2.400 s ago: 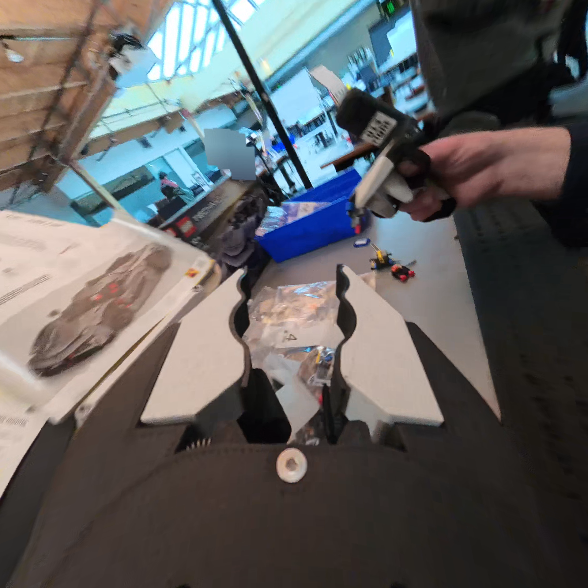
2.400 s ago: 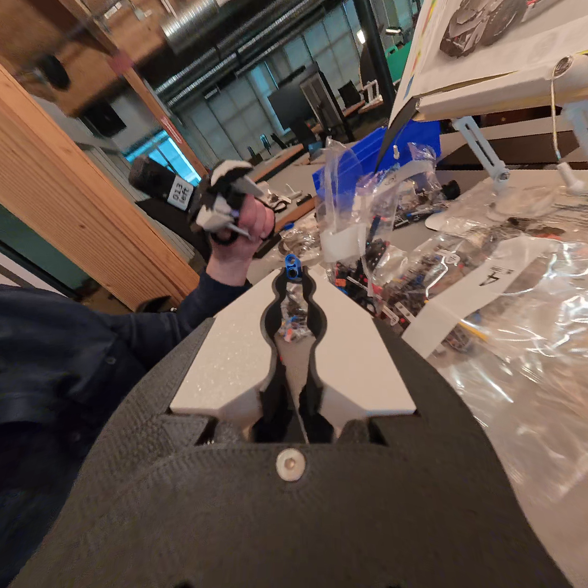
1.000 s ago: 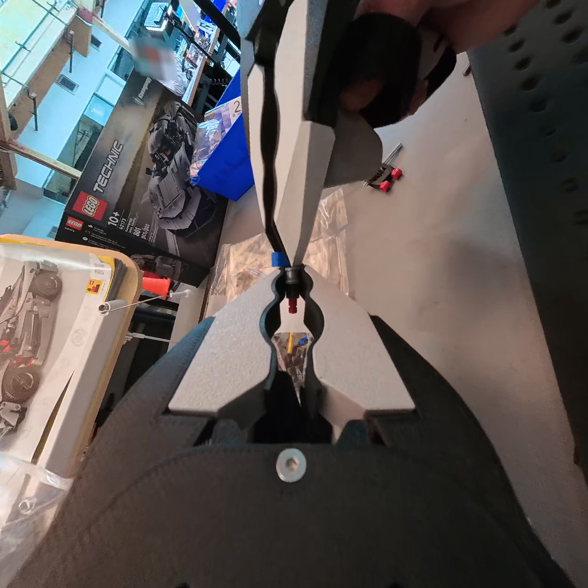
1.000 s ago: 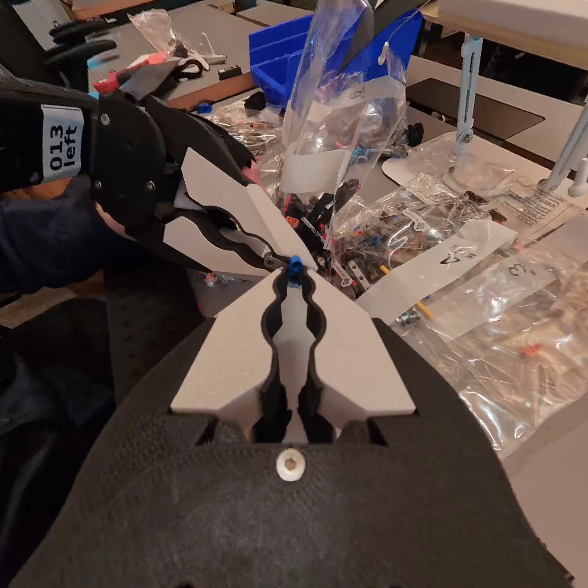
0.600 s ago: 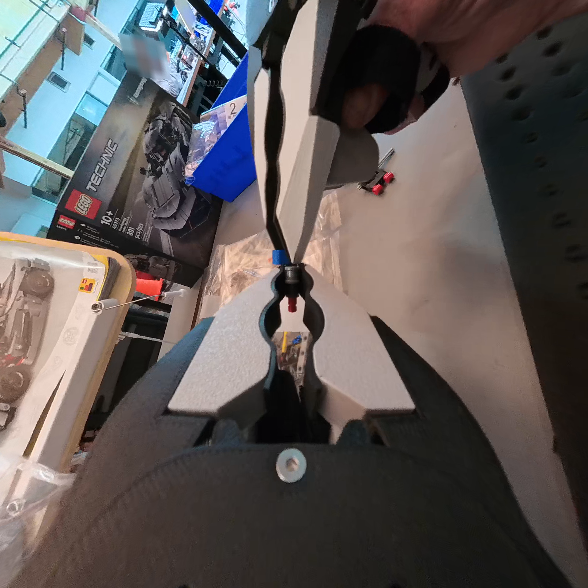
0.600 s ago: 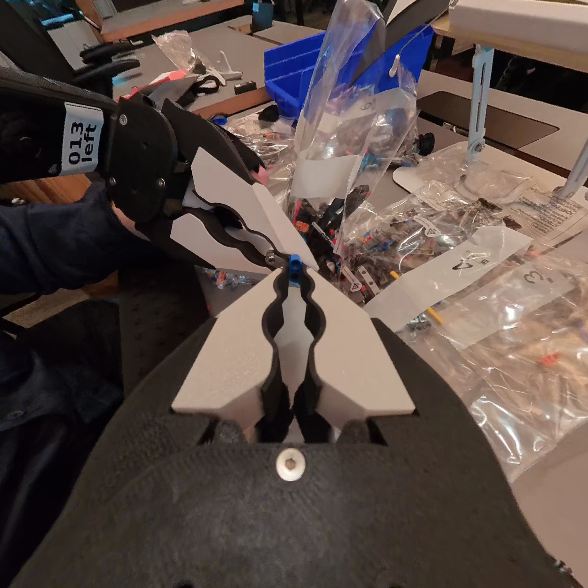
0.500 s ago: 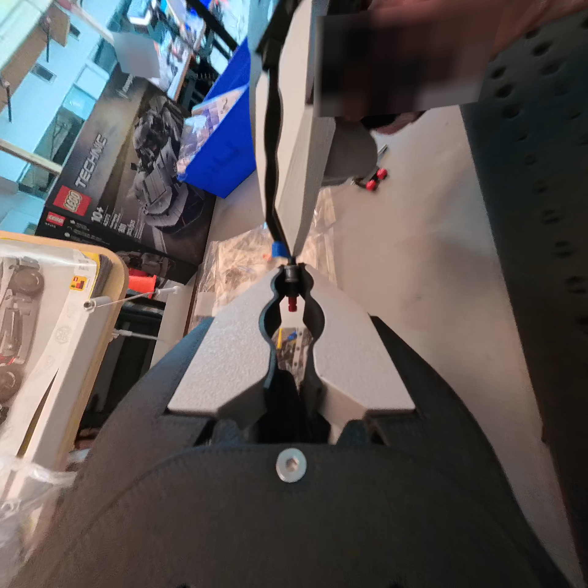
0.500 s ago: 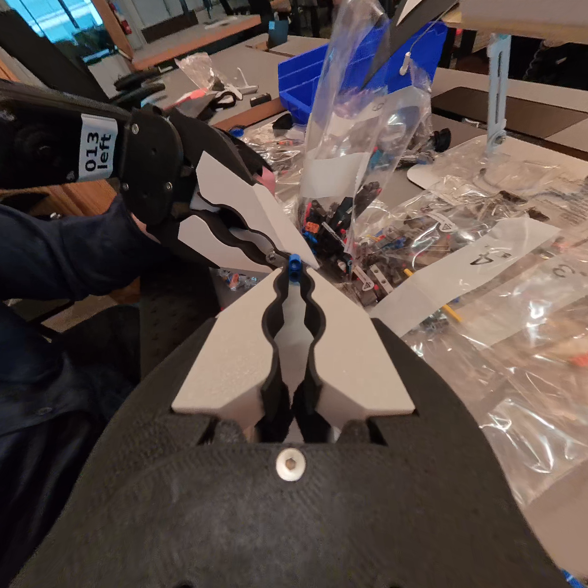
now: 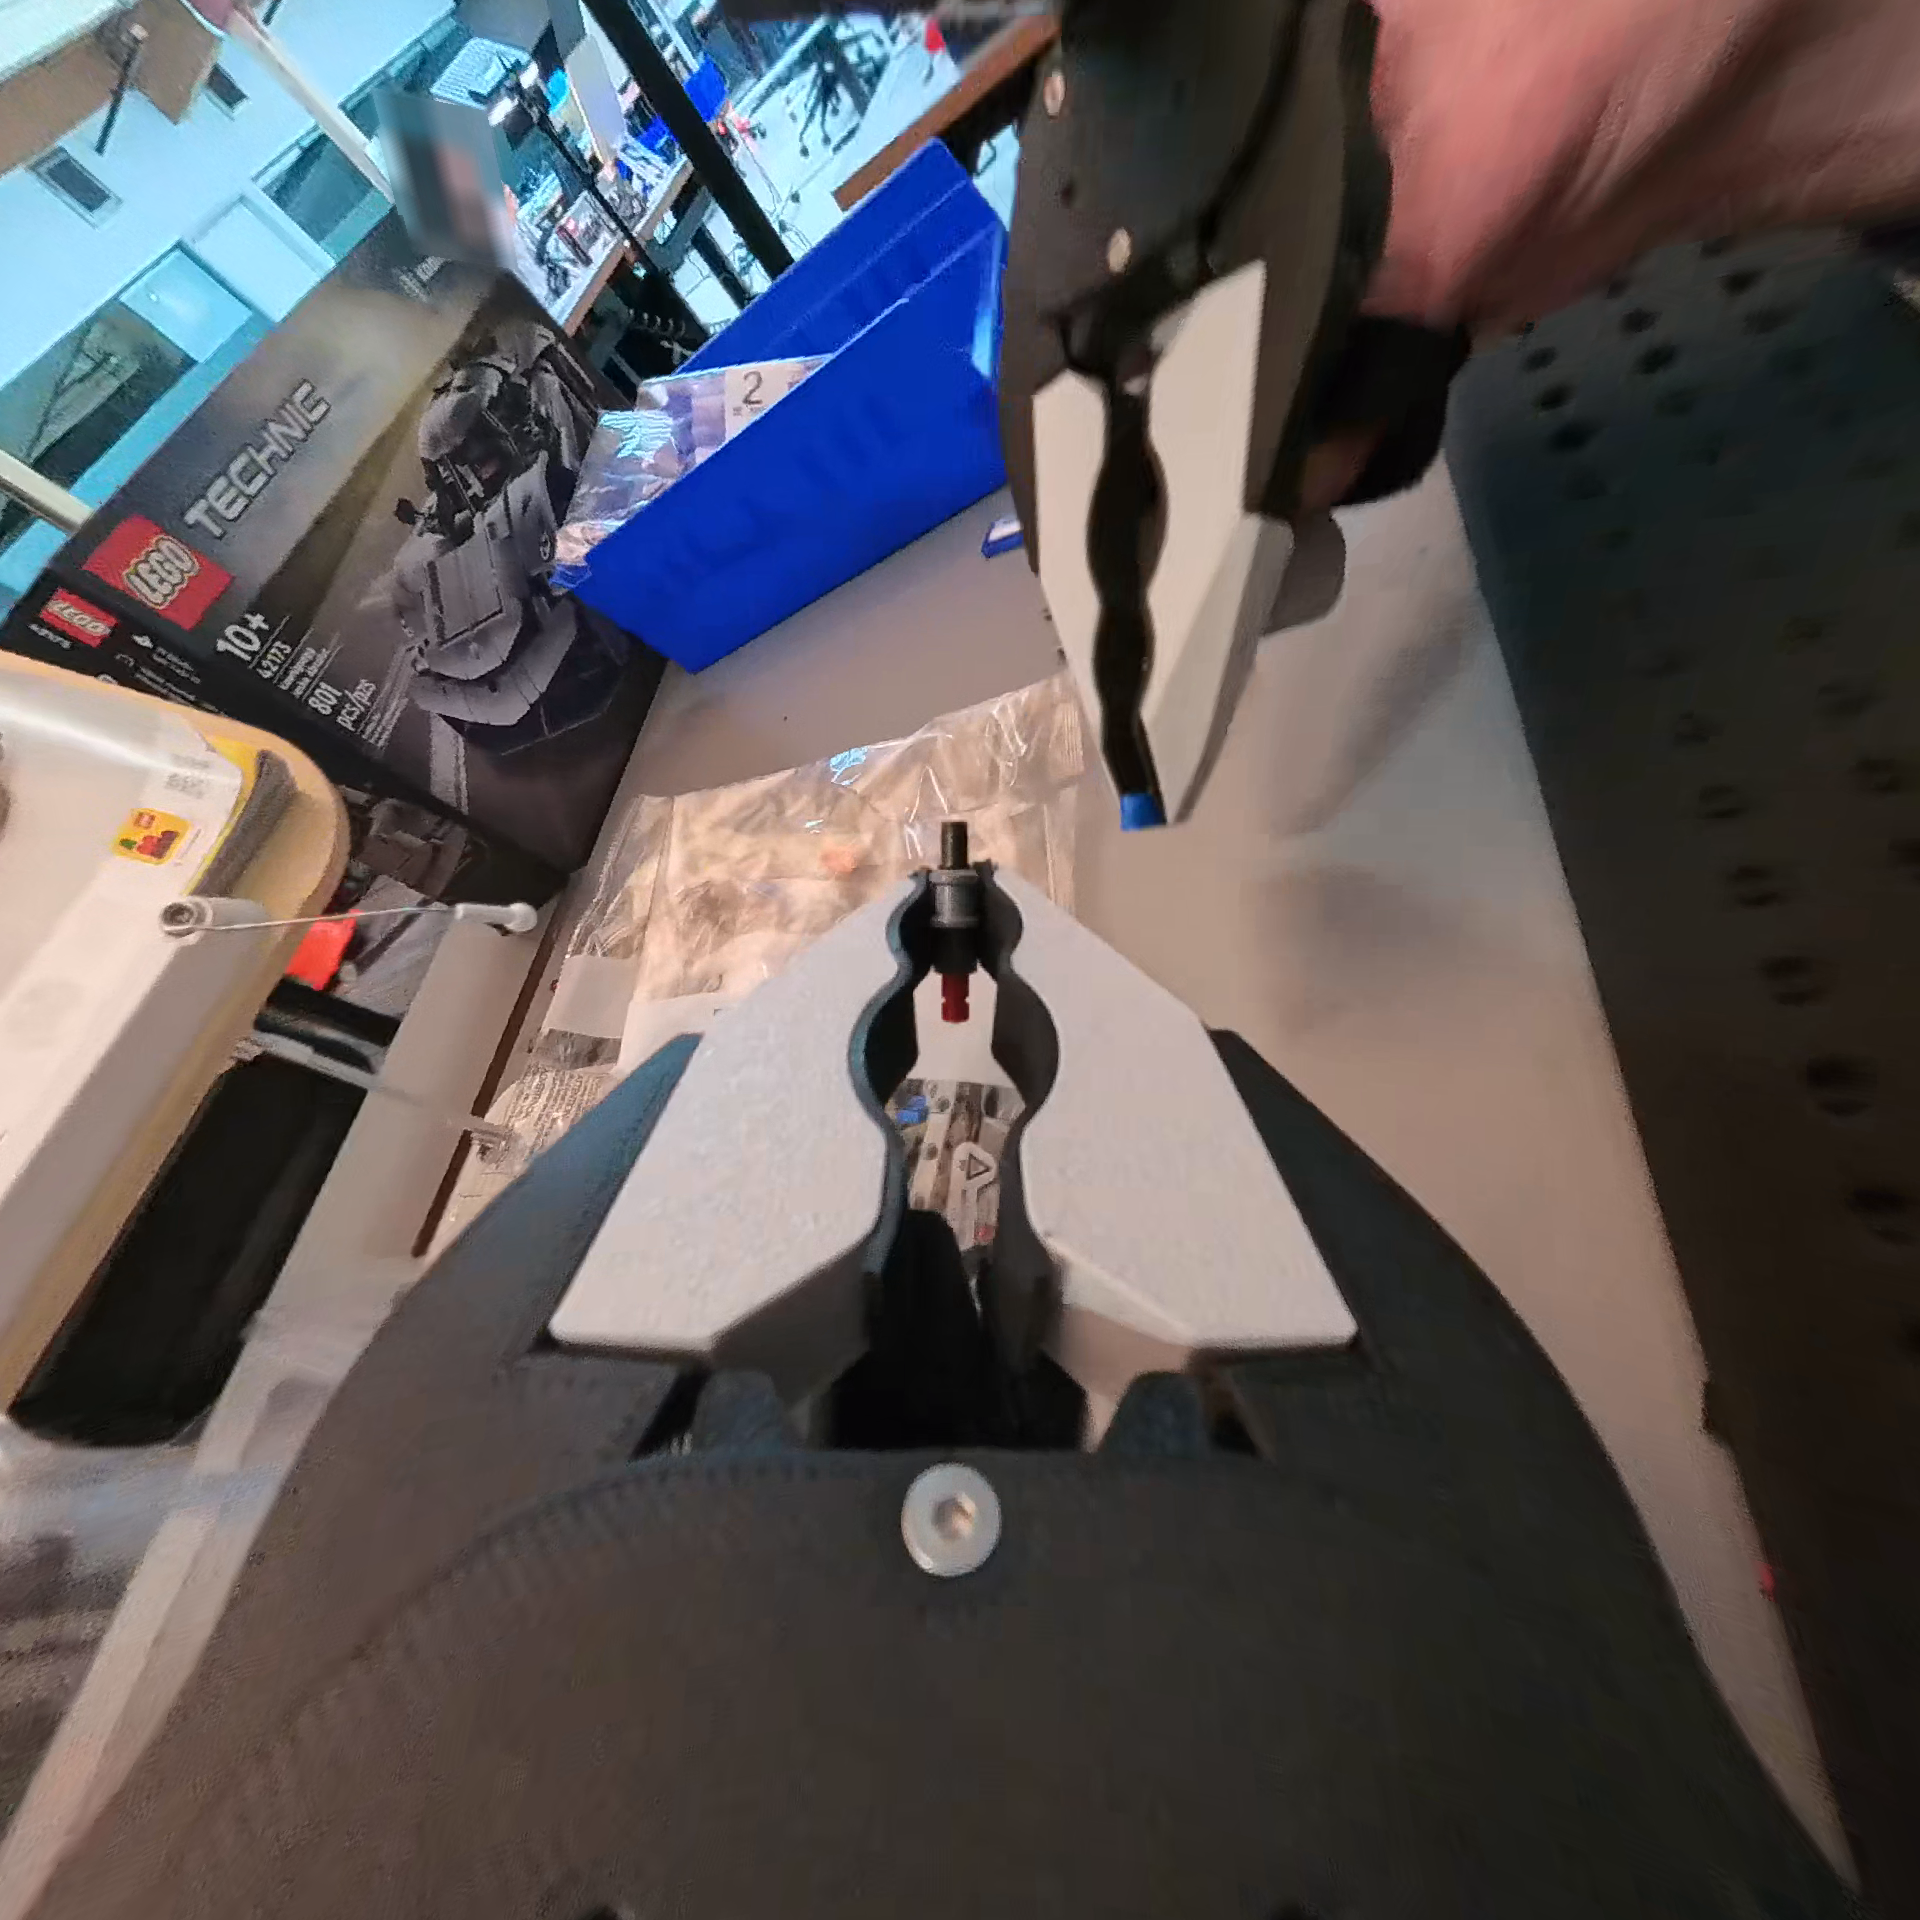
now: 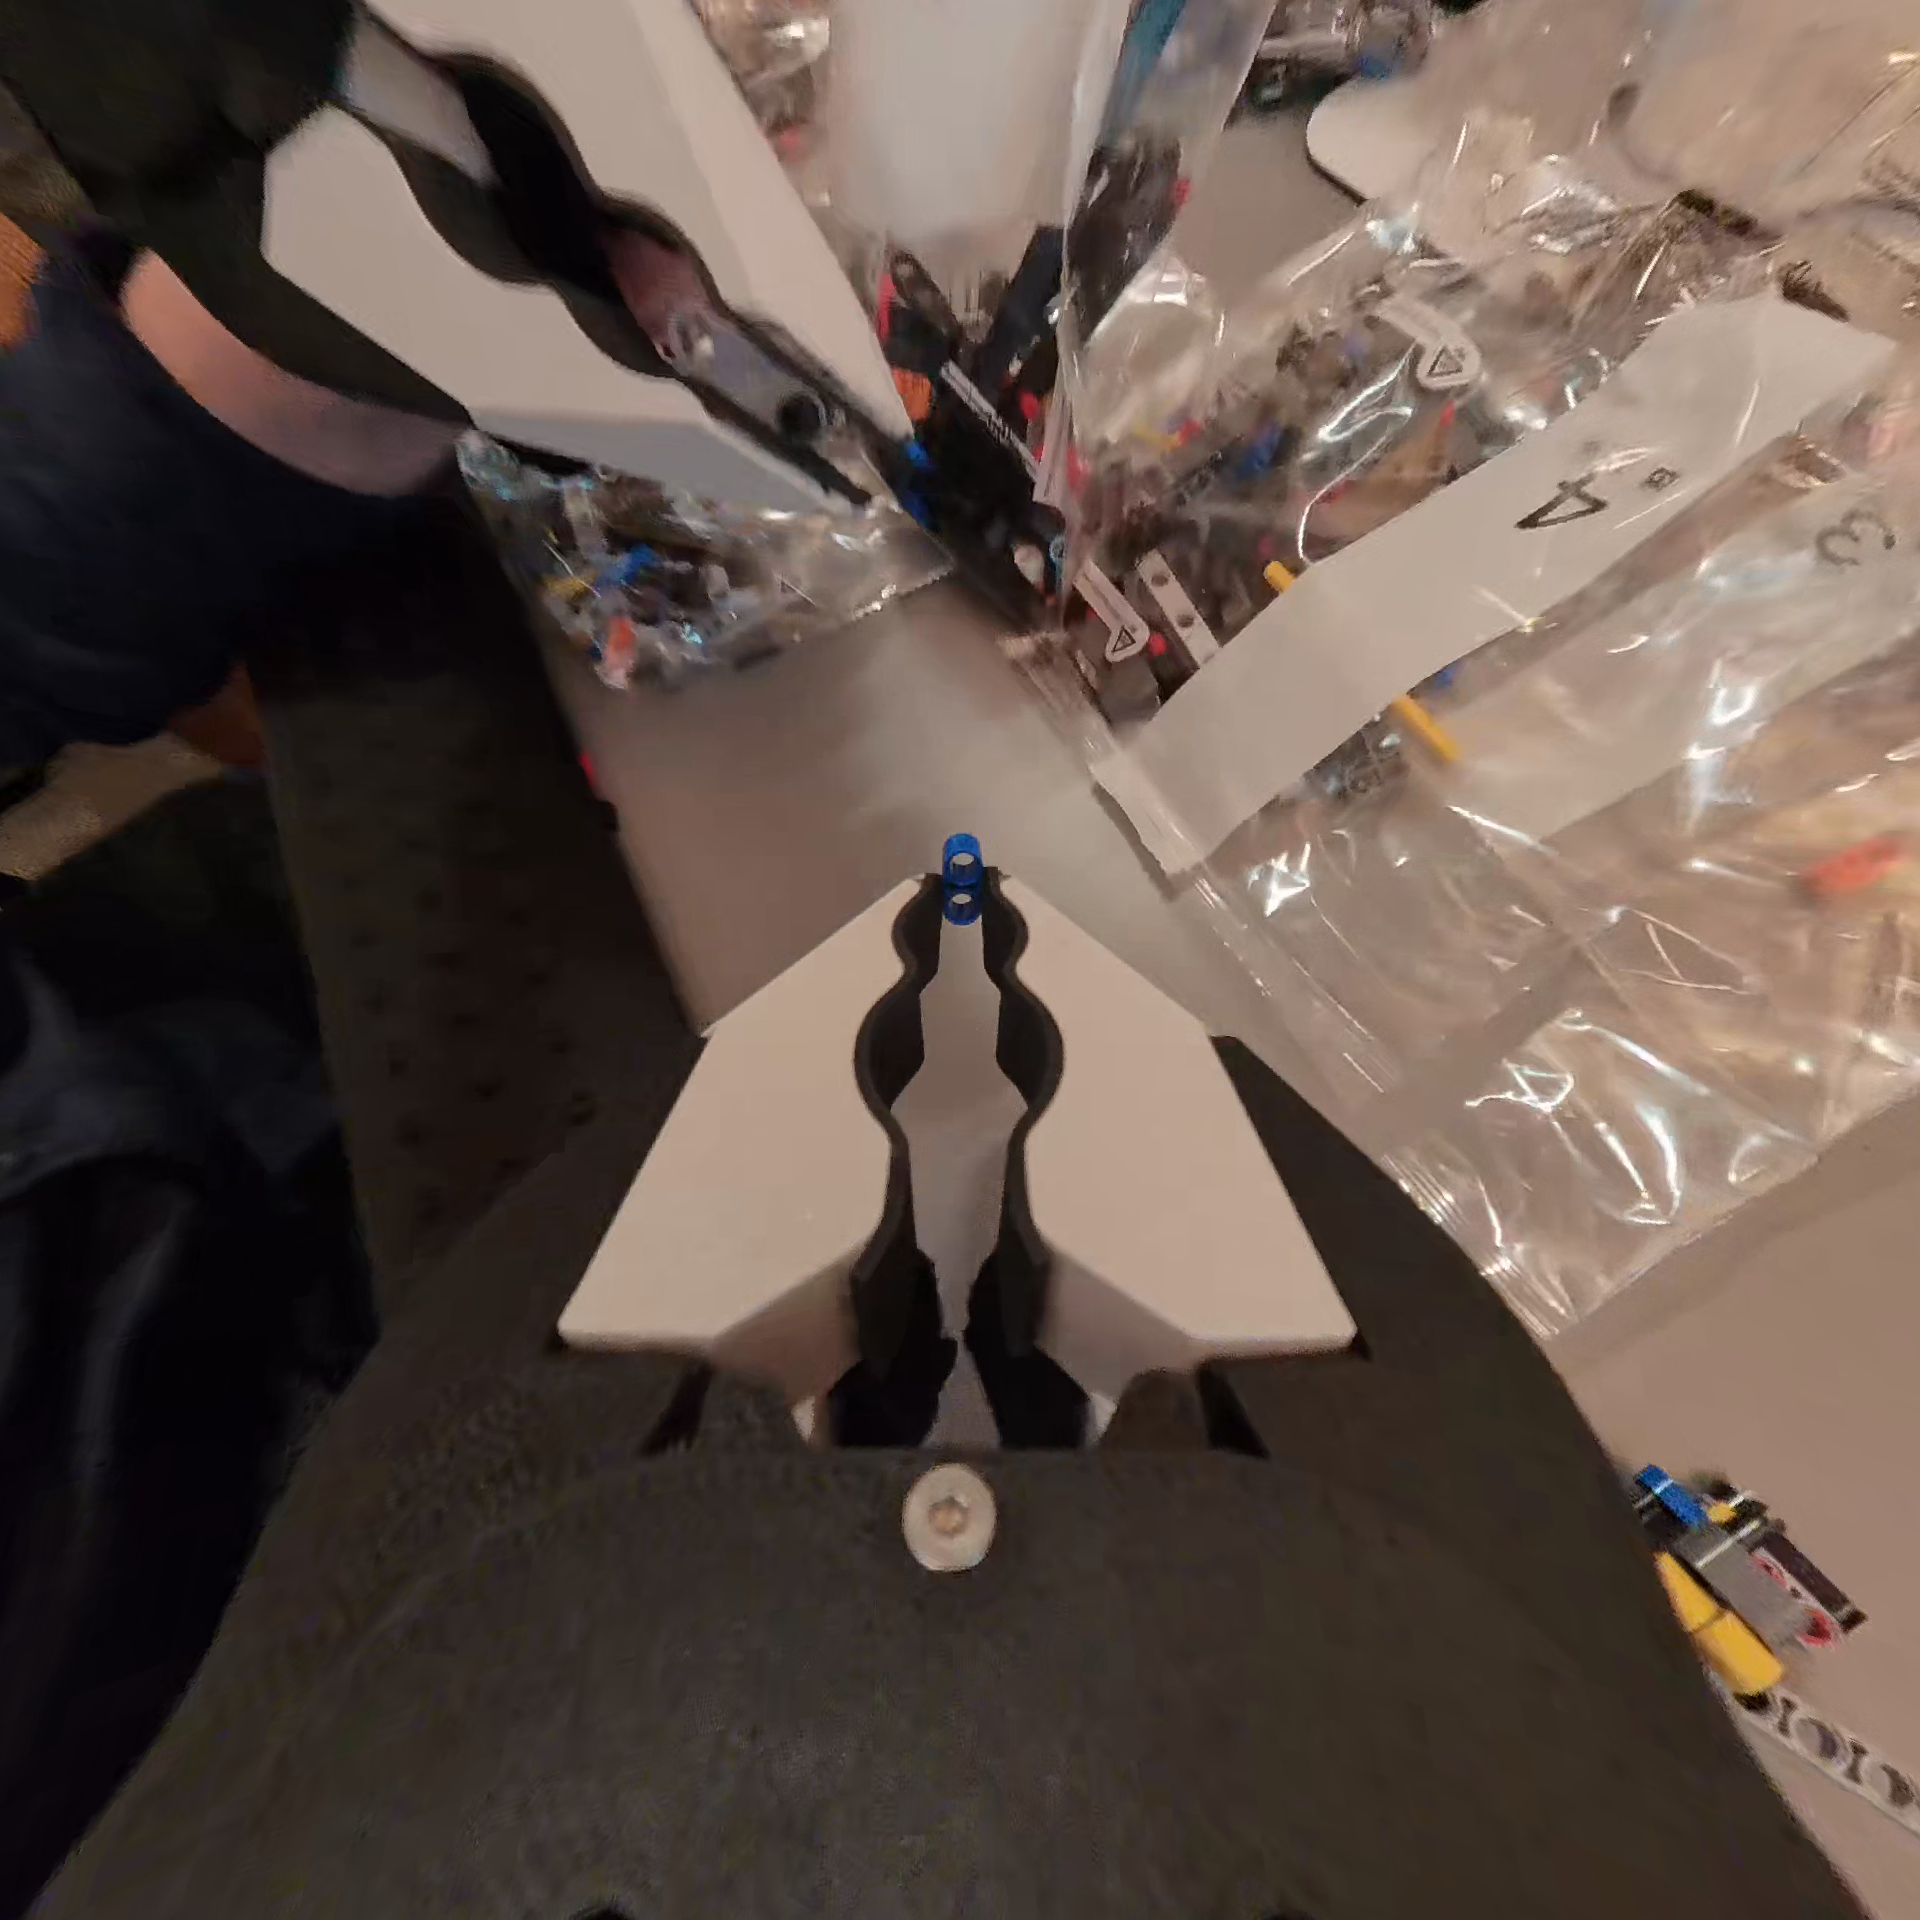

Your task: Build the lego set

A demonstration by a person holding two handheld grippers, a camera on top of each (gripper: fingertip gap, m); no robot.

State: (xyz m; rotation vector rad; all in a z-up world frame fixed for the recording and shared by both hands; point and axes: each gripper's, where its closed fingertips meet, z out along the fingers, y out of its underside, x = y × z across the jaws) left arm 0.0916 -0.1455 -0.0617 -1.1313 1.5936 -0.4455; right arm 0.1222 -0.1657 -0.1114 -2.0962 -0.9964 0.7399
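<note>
Axle [image 9: 954, 914], dark with a red end, sits pinched at my left claw [image 9: 954, 883] tips; my right claw [image 10: 961, 883] grips a blue connector [image 10: 961, 878]. Only the right view shows the small built piece [image 10: 1735, 1579] beside it on the table [image 10: 790, 748] (bags [image 10: 1558, 935] ahead).

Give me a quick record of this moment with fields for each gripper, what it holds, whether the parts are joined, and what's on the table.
left gripper: shut on grey-and-red axle piece
right gripper: shut on blue connector
parts: apart, not joined
table: clear numbered parts bags, blue bin, black set box
near right gripper: small yellow, grey and blue sub-assembly on the table
</note>
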